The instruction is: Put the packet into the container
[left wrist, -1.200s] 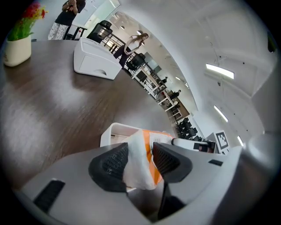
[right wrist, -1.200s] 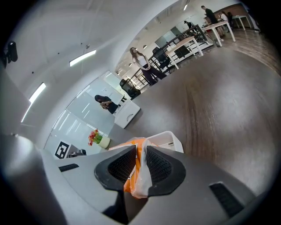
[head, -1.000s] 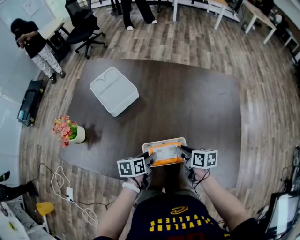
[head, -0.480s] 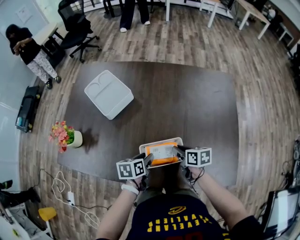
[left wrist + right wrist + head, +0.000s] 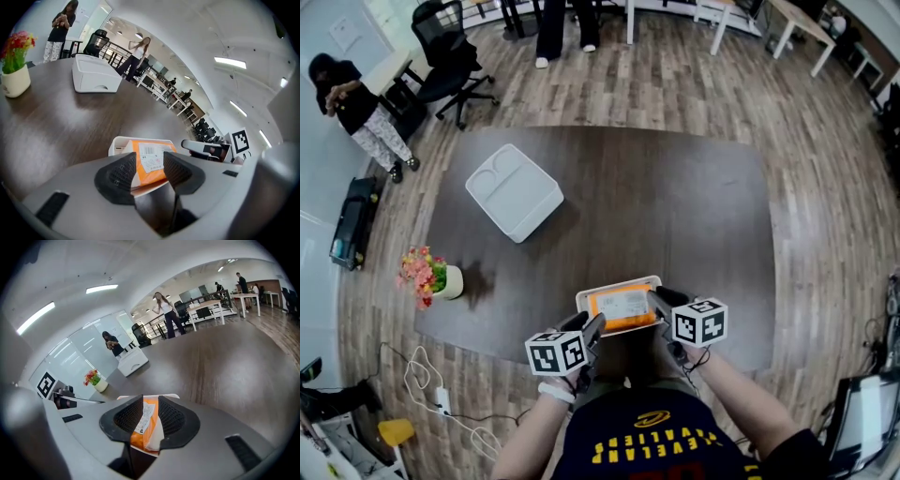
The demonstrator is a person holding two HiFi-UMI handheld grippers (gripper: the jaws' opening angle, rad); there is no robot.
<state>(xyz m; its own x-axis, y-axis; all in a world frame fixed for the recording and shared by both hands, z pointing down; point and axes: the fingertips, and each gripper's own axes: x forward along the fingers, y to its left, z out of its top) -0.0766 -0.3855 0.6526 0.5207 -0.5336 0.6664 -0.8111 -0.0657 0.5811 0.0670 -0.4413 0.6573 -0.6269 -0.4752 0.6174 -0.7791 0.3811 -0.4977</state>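
Observation:
An orange packet (image 5: 622, 305) with a white label lies inside a white container (image 5: 584, 300) near the table's front edge. My left gripper (image 5: 593, 328) hangs just off the container's front left corner, open, with nothing between its jaws. My right gripper (image 5: 661, 301) stands at the container's right end, also open and empty. In the left gripper view the packet (image 5: 157, 146) and the container (image 5: 119, 143) show beyond the left gripper (image 5: 149, 160). Past the right gripper (image 5: 150, 411) in the right gripper view, the packet (image 5: 146, 430) shows through the gap.
A white lidded box (image 5: 514, 192) sits at the table's far left. A flower pot (image 5: 431, 277) stands by the left edge. An office chair (image 5: 450, 56) and people stand beyond the table, and a white cable (image 5: 422, 361) lies on the floor.
Both grippers have drawn back a little from the container toward the person, the left one more. The packet and container have stayed in place.

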